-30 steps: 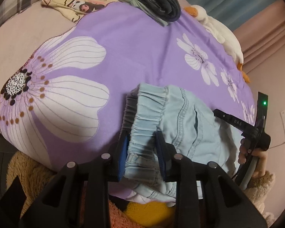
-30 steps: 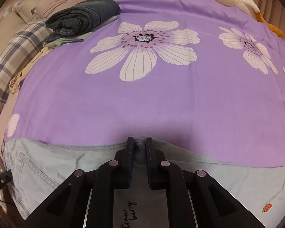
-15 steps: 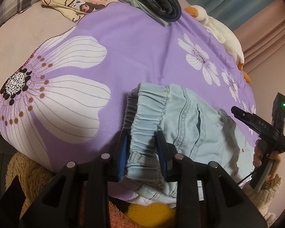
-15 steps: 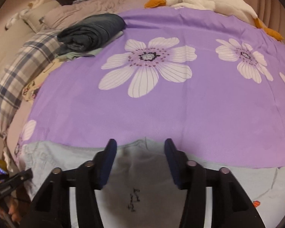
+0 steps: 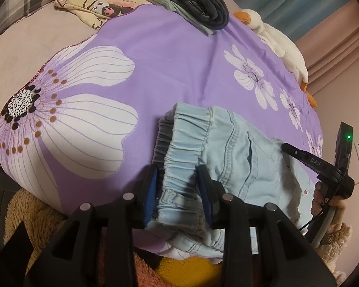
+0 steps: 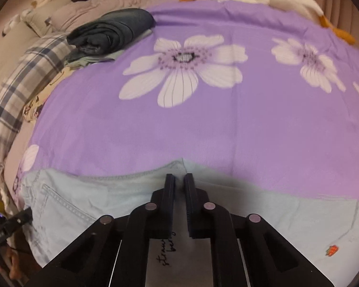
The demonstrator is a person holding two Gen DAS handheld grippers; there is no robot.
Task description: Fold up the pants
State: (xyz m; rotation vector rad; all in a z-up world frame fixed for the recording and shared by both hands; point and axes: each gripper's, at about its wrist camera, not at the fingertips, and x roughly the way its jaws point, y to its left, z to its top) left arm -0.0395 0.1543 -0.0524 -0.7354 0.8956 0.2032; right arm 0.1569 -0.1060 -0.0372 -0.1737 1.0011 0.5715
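Right claw (image 6: 178, 186) reclosed on pants (image 6: 88, 191) (hem).

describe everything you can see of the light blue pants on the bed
The pants are pale, washed-out blue denim with a gathered elastic waistband, stitched seams, a pocket and small strawberry prints near one end. They lie crumpled along the near edge of the purple floral sheet, partly hanging over it. The left gripper is clamped on the waistband, bunching it between its blue pads. The right gripper is pinched shut on the far edge of the fabric further along.
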